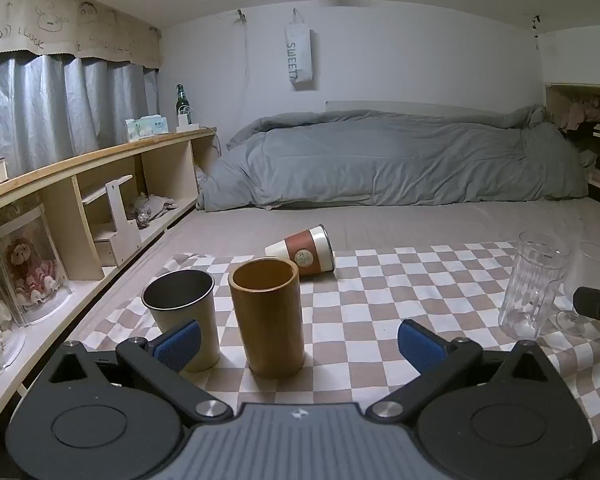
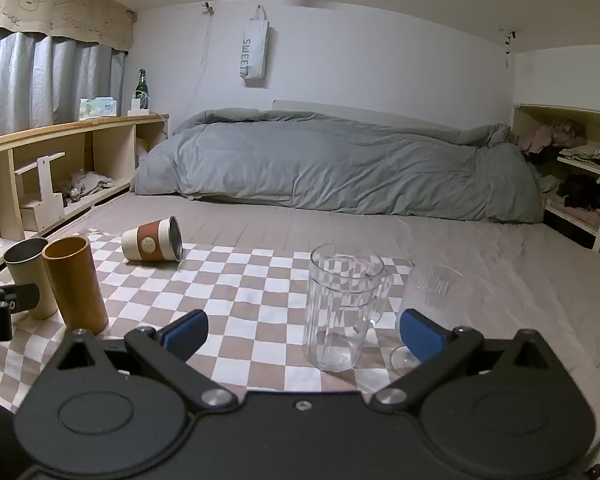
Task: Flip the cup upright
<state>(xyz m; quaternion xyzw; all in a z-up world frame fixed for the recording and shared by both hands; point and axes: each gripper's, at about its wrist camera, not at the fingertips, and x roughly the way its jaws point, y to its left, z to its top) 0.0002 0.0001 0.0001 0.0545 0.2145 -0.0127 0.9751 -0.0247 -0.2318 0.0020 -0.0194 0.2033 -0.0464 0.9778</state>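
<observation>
A white cup with a brown sleeve (image 1: 306, 250) lies on its side at the far edge of the checkered cloth (image 1: 360, 304), its mouth to the right; it also shows in the right wrist view (image 2: 153, 244). My left gripper (image 1: 299, 342) is open and empty, near the front of the cloth, with an upright brown cup (image 1: 269, 316) between its fingers' line of sight. My right gripper (image 2: 302, 334) is open and empty, just behind a clear glass pitcher (image 2: 342, 306).
A grey metal cup (image 1: 184, 312) stands left of the brown cup. A stemmed glass (image 2: 430, 308) stands right of the pitcher. A wooden shelf (image 1: 100, 184) runs along the left. A grey duvet (image 1: 400, 160) lies at the back of the bed.
</observation>
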